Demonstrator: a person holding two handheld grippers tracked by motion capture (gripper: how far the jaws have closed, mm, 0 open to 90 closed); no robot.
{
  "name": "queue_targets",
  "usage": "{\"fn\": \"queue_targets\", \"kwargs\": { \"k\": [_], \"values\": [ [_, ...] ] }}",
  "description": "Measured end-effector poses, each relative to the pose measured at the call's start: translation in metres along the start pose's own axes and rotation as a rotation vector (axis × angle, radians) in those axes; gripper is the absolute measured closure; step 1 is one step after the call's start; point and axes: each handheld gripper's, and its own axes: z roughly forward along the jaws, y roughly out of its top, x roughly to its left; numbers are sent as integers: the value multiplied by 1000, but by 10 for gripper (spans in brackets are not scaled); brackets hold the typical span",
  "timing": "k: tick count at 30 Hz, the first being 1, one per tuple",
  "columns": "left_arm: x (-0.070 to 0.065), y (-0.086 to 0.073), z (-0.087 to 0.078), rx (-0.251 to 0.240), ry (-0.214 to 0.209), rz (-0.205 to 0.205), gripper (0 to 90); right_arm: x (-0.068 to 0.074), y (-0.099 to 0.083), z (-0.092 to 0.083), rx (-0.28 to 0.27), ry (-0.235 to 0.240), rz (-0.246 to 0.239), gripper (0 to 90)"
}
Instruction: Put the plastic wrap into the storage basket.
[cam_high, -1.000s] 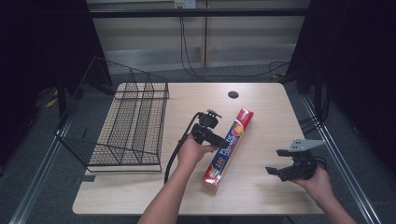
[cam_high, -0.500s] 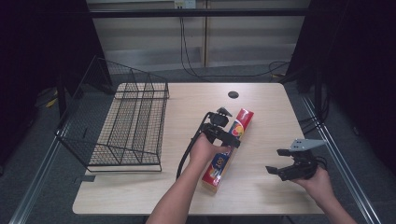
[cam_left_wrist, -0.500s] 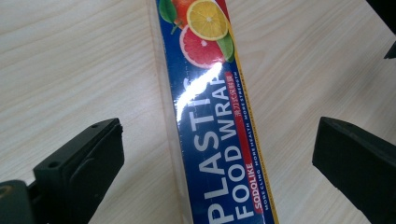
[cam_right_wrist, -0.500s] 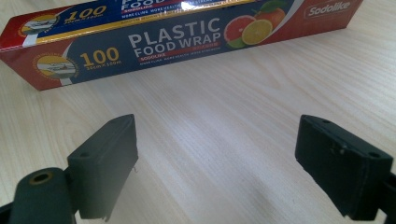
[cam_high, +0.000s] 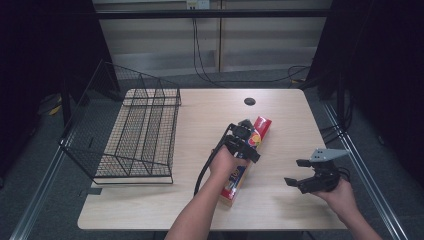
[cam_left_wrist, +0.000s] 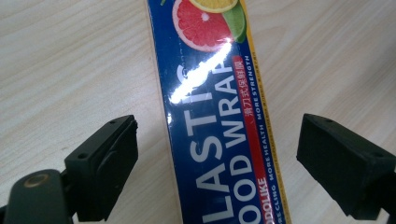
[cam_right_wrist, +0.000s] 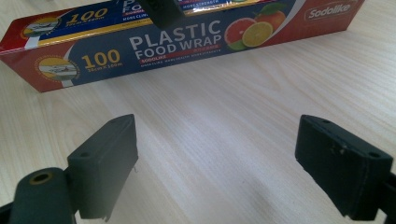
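Nearest to us, at the front right of the table (cam_high: 280, 105), we hold the right gripper (cam_high: 300, 171) low above the wood, its grey three-cornered plate on top. In the right gripper view its two black jaws stand spread wide with only bare tabletop between them, and they point across the wood toward the long side of the plastic food wrap box (cam_right_wrist: 187, 39).

A little farther in, at the middle of the table, the box (cam_high: 234, 181) lies flat on its long side, running from the front edge away toward the back right, its red end pointing at the small dark hole (cam_high: 249, 101) in the tabletop. Our left gripper (cam_high: 246, 141) comes down over the middle of the box. In the left gripper view the jaws straddle the box (cam_left_wrist: 219, 140), one on each side of it; they have just been closing, yet both pads stand clear of the cardboard, with pale wood showing in the gaps.

Farther to the left, well apart from the box, the black wire rack (cam_high: 135, 137) sits on the table's left half.
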Motion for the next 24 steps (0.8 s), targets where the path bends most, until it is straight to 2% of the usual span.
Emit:
{"fn": "queue_targets", "kwargs": {
  "k": [6,9,11,15,17,18,19,20,21,24],
  "values": [
    [-1,2,7,28,9,0,154,-1,0,-1,-5,0,5,132],
    [0,2,12,56,9,-12,230,-1,0,0,-1,0,5,132],
    [-1,3,13,58,4,-16,304,-1,0,0,2,-1,-1,132],
    [0,5,15,92,19,-9,356,-1,0,0,1,2,-2,132],
    [-2,7,13,111,30,-26,385,-1,0,-1,-6,3,5,132],
    [-1,10,9,137,52,-7,399,-1,0,-1,-5,2,7,132],
    [-1,10,8,149,60,-9,414,-1,0,-2,-5,-2,6,132],
    [-1,10,8,149,60,-9,425,-1,0,-2,-4,-2,7,132],
    [2,10,5,187,52,12,432,-1,0,-2,-4,0,8,132],
    [3,9,2,197,54,16,437,-1,0,-2,-7,-2,4,132]
  ]
}}
